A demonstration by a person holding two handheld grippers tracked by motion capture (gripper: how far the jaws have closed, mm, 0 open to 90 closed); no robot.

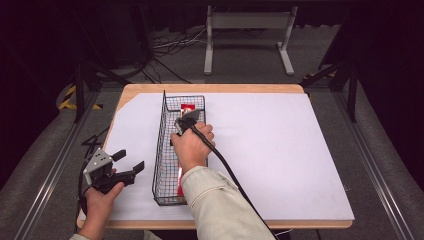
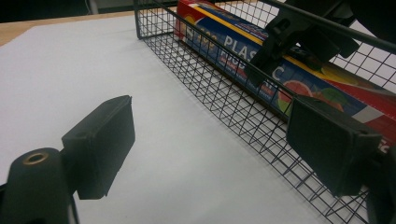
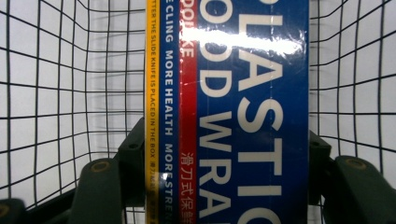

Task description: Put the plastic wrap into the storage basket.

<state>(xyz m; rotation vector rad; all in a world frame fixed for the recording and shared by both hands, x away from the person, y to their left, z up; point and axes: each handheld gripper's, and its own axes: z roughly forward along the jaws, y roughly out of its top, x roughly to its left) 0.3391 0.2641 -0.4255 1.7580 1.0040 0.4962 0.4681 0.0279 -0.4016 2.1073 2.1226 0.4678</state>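
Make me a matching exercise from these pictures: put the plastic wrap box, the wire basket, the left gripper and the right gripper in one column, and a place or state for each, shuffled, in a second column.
Column one:
1. plastic wrap box
2. wire basket
3. left gripper
4. right gripper

Column two:
A. jaws open, over the white sheet beside the basket
B. stands on the white sheet, black mesh, long and narrow
C. lies lengthwise inside the basket
D. reaches into the basket, jaws on either side of the box

Pairs: 1-C, 2-B, 3-A, 4-D
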